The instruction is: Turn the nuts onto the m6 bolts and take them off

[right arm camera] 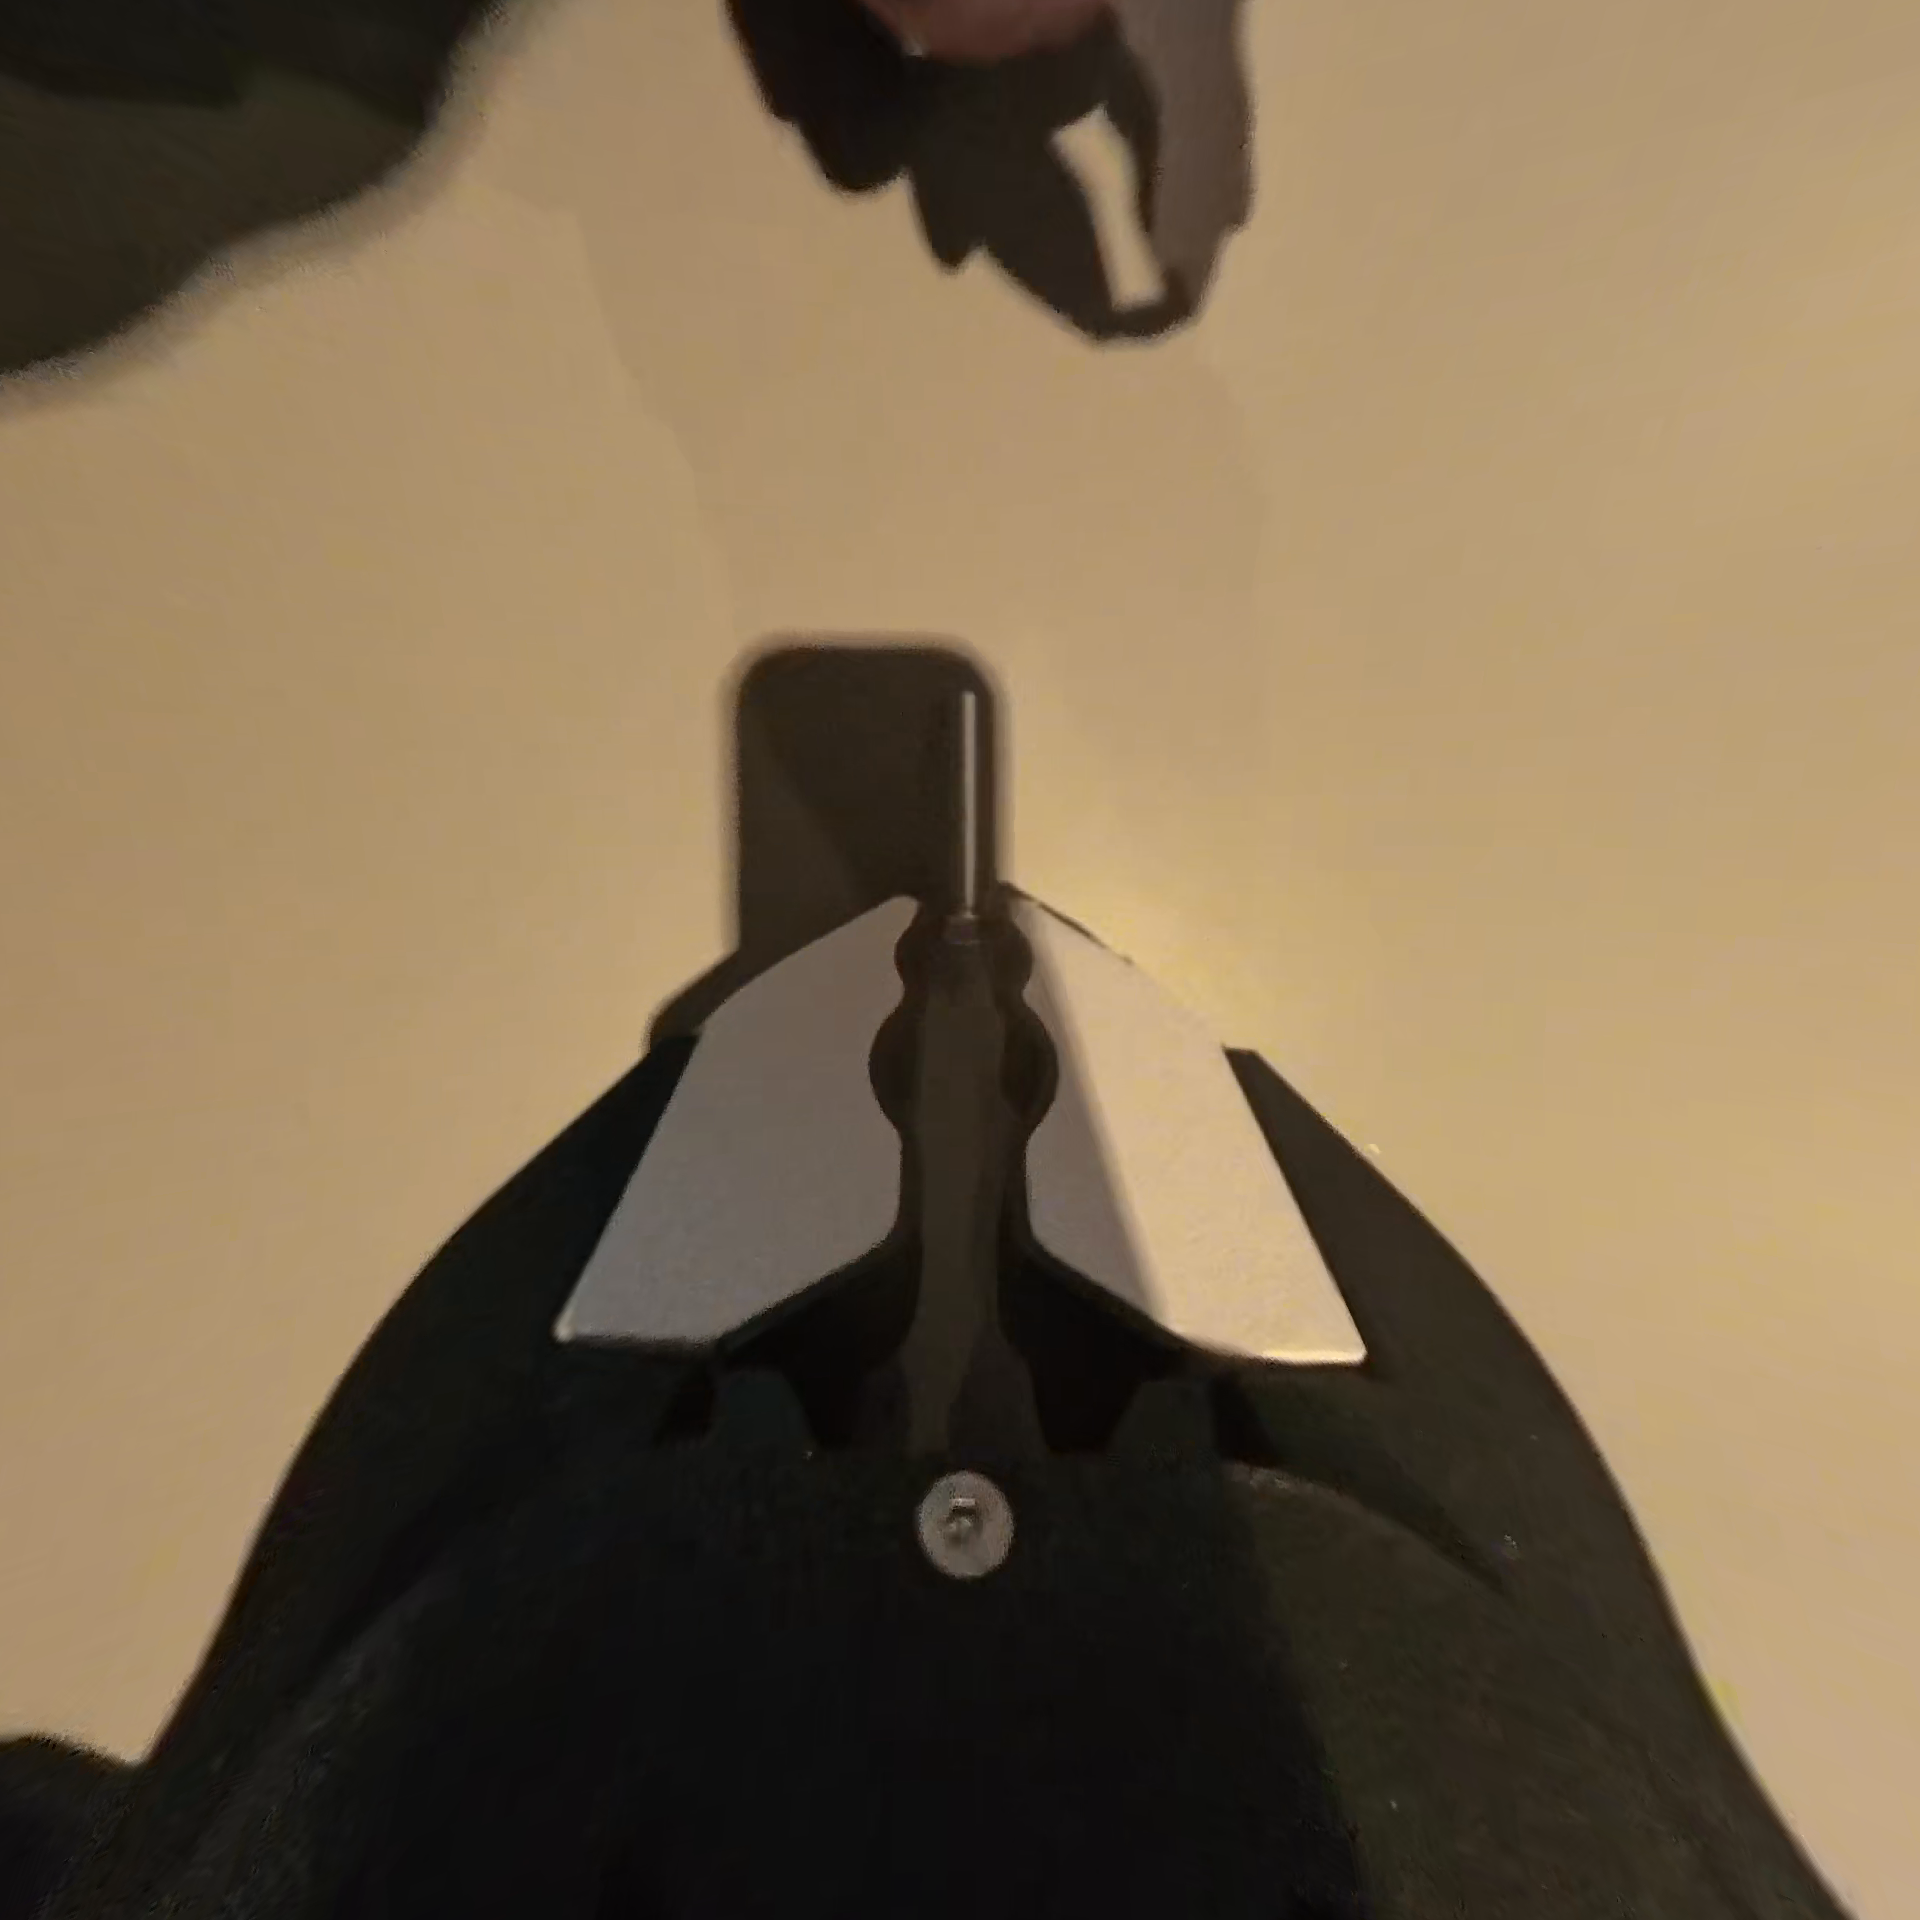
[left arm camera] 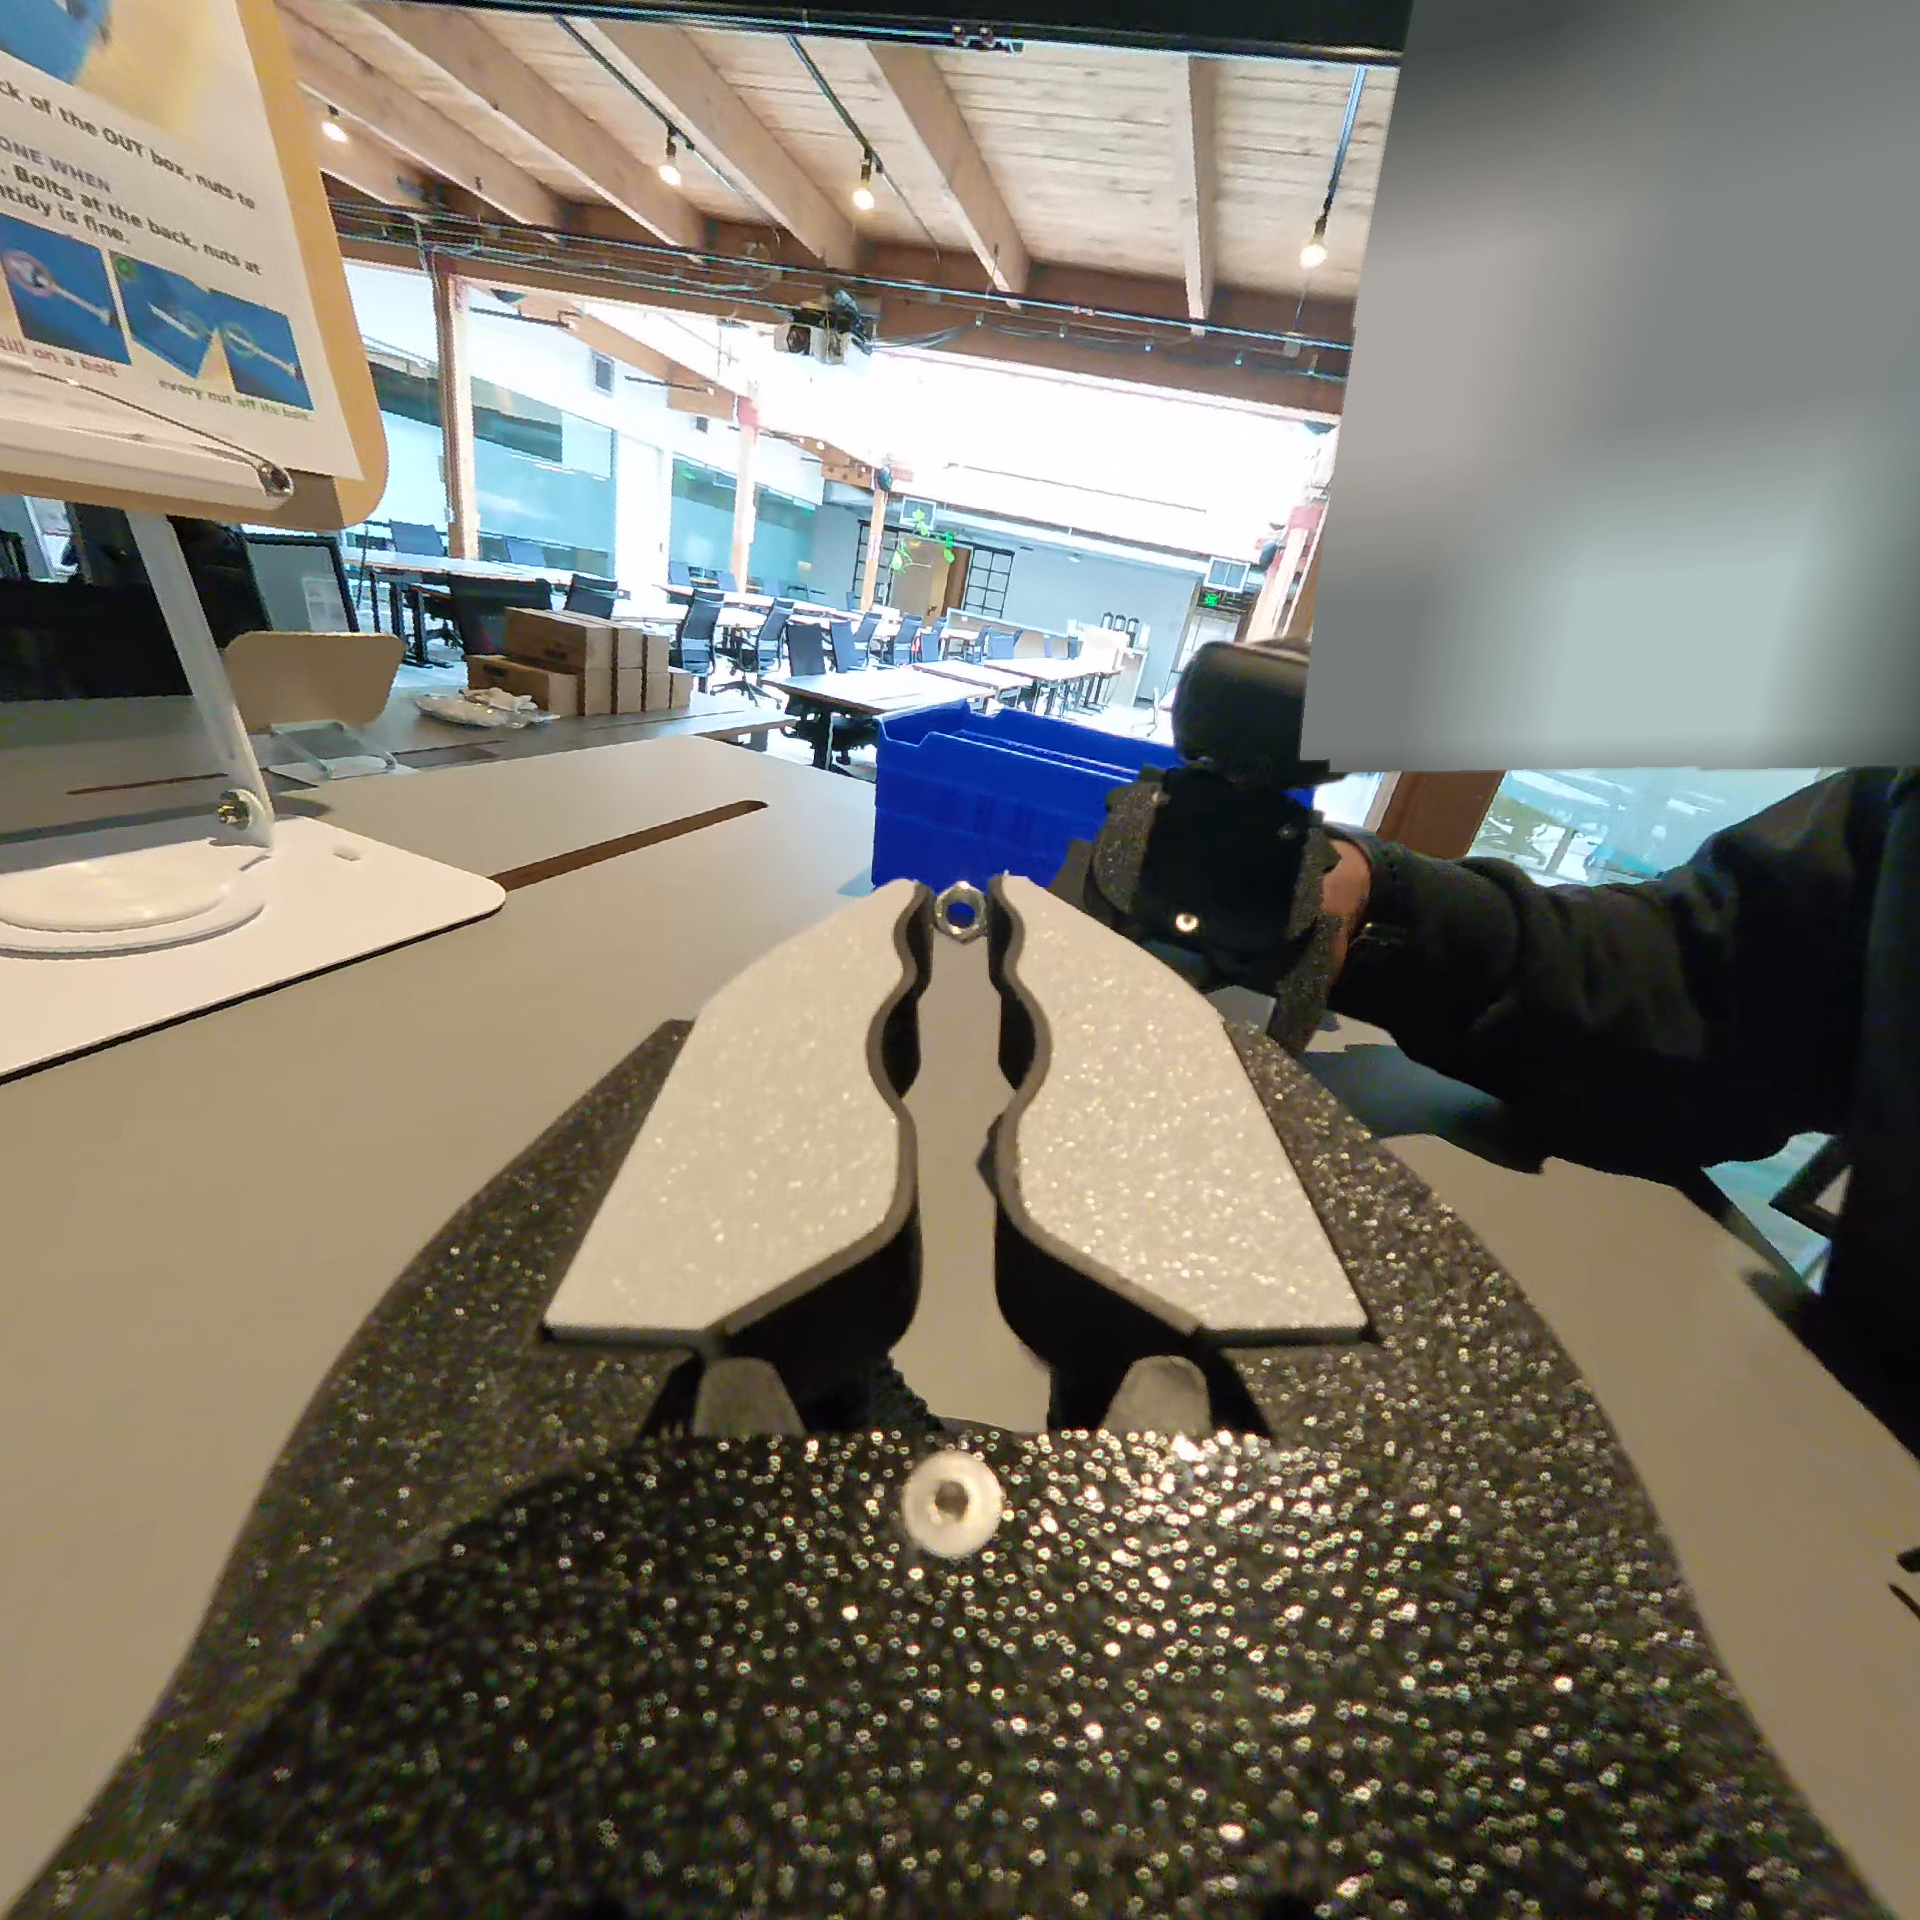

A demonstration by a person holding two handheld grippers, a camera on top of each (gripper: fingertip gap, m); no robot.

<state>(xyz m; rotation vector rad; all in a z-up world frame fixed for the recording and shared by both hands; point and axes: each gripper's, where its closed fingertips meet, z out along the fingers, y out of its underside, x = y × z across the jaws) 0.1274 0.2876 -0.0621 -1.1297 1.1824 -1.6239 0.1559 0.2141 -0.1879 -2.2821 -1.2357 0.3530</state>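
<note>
**Nut and bolt held apart, not yet joined**

Left wrist view: the left gripper [left arm camera: 961,914] has its fingers [left arm camera: 790,1122] closed on a small silver hex nut [left arm camera: 958,914], pinched at the very tips with its hole facing the camera. The nut looks clean and bright, and nothing is threaded into it. At about 2 o'clock from the nut sits the right gripper [left arm camera: 1216,894], seen from behind in a gloved hand. Behind them at 12 o'clock stands a blue bin [left arm camera: 966,800] on the grey worktop [left arm camera: 312,1143]; a sign stand [left arm camera: 156,312] is at 10 o'clock.

Right wrist view: the right gripper [right arm camera: 961,914] has its fingers [right arm camera: 769,1122] clamped on a thin bolt [right arm camera: 966,800], whose shank points straight ahead toward 12 o'clock over a dark slot. The picture is dim and blurred, so threads cannot be made out. The left gripper [right arm camera: 1122,239] shows at 1 o'clock, well apart from the bolt tip.

Judged from this, the threading is not started: the nut must be brought to the bolt tip, spun on, then taken off.
</note>
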